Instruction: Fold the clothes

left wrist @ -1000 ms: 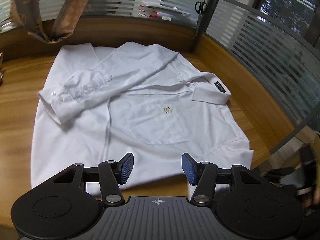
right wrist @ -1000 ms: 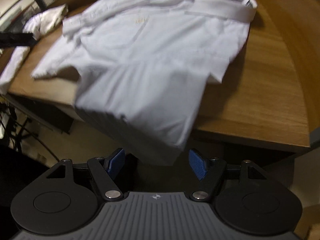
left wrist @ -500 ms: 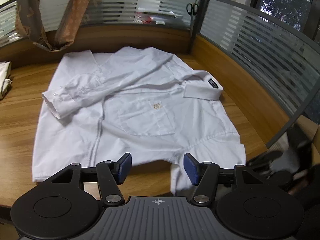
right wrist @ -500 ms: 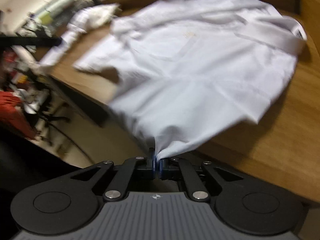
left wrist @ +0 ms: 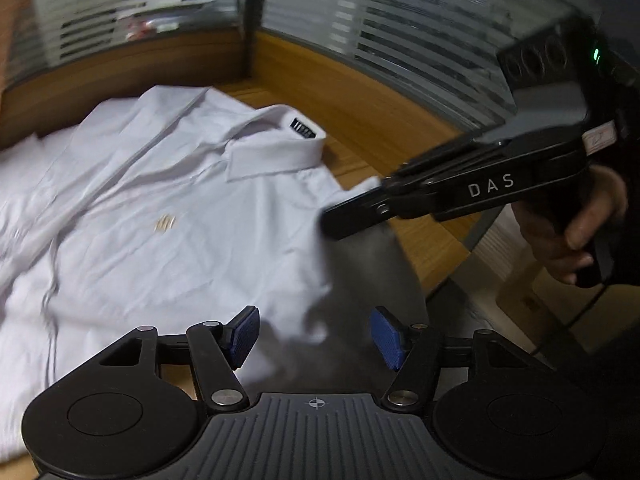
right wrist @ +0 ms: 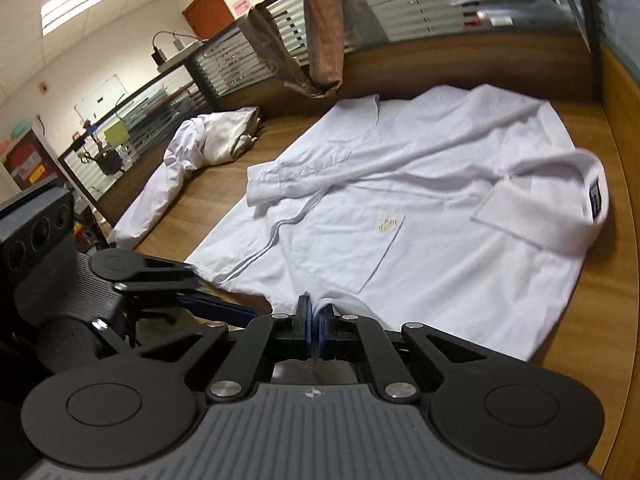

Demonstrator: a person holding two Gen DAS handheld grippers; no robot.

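Observation:
A white long-sleeved shirt (right wrist: 420, 200) lies front up on the wooden desk (right wrist: 208, 204), collar (right wrist: 560, 208) to the right and one cuffed sleeve folded across the chest. My right gripper (right wrist: 314, 320) is shut on a fold of the shirt's near edge and holds it raised. In the left wrist view the shirt (left wrist: 160, 220) stretches away to the left, and the right gripper (left wrist: 326, 226), held by a hand (left wrist: 580, 232), lifts that fabric above it. My left gripper (left wrist: 314, 336) stands open just below the lifted cloth, with nothing pinched between its blue pads (left wrist: 240, 334).
A second white garment (right wrist: 200, 148) lies crumpled at the desk's far left. A brown cloth (right wrist: 320, 40) hangs over the glass partition behind the shirt. Wood and striped glass walls (left wrist: 400, 40) ring the desk's back and right side. The left gripper (right wrist: 236, 310) sits close beside the right one.
The right gripper shut on the shirt edge that hung off the desk and has lifted it up over the desk. The left gripper, still open, has swung right toward the collar side.

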